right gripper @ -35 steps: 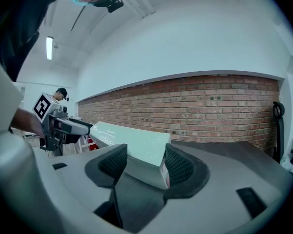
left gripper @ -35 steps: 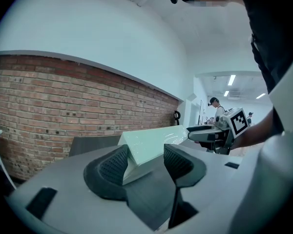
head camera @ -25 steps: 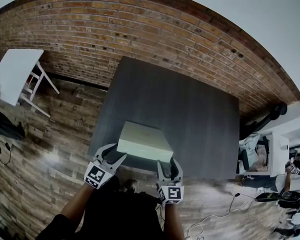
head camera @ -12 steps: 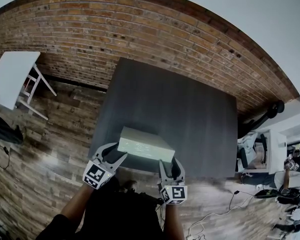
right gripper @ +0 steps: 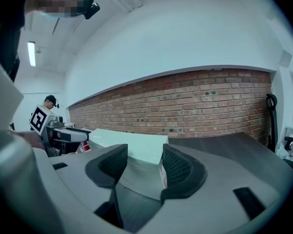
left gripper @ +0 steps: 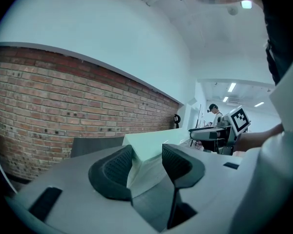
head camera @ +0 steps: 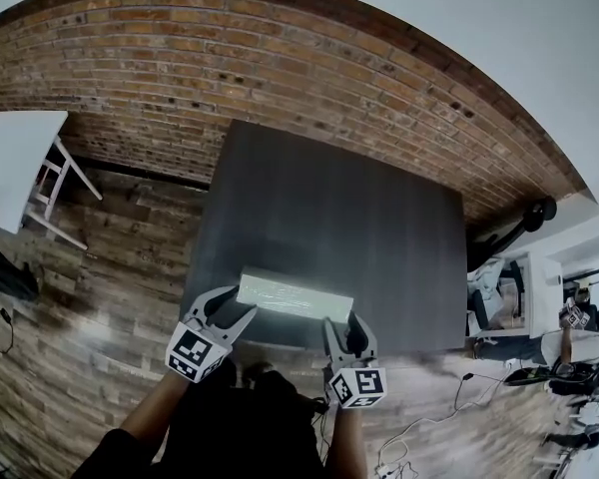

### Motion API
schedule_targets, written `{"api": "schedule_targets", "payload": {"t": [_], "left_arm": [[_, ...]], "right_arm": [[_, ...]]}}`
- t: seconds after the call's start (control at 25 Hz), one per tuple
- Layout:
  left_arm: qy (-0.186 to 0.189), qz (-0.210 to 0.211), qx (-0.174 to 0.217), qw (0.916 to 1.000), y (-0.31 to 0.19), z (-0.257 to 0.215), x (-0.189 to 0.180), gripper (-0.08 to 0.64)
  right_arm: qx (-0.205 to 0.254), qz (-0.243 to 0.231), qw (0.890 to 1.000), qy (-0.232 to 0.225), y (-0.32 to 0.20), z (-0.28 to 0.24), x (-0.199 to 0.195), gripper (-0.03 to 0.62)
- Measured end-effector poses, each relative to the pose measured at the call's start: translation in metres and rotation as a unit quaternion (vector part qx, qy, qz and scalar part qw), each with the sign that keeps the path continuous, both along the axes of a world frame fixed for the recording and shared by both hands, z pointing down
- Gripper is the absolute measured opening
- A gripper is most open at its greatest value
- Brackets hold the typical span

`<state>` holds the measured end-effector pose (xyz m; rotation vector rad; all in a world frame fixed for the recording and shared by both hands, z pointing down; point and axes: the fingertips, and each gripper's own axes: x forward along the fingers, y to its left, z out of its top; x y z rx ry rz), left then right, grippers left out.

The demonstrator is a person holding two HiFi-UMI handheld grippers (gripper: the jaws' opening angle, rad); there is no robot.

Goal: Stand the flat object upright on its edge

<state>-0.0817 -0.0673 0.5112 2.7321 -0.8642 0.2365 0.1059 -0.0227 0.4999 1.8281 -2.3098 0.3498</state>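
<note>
A flat pale green box (head camera: 295,295) sits at the near edge of the dark grey table (head camera: 339,198), tilted up so its top face looks narrow in the head view. My left gripper (head camera: 232,313) grips the box's near left corner, and my right gripper (head camera: 341,327) grips its near right corner. In the left gripper view the box (left gripper: 151,145) fills the gap between the jaws of the left gripper (left gripper: 147,164). The right gripper view shows the box (right gripper: 136,147) wedged between the jaws of the right gripper (right gripper: 144,164).
A brick wall (head camera: 280,58) runs behind the table. A white side table (head camera: 15,148) stands on the wooden floor at left. At right are a black stand (head camera: 532,214) and a cluttered desk (head camera: 524,302) with people nearby.
The box's near edge has risen, so its top face looks much narrower than a second ago. Both grippers keep their hold and have shifted slightly.
</note>
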Motion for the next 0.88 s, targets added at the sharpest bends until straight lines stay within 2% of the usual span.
{"api": "schedule_targets", "payload": {"t": [0.24,0.44,0.88], "left_arm": [[0.005,-0.010,-0.004,0.9999,-0.012,-0.009,-0.001,0.212],[0.007,-0.019,-0.015,0.9997,-0.024,-0.014,0.013,0.212],[-0.002,-0.053,-0.026,0.9983,-0.044,-0.016,0.074,0.212]], "right_arm": [[-0.015,0.007,1.000,-0.004,-0.012,-0.010,-0.001,0.232],[-0.022,-0.006,1.000,-0.001,-0.030,-0.019,0.014,0.230],[-0.041,-0.027,0.999,-0.010,-0.061,-0.022,0.077,0.227]]}}
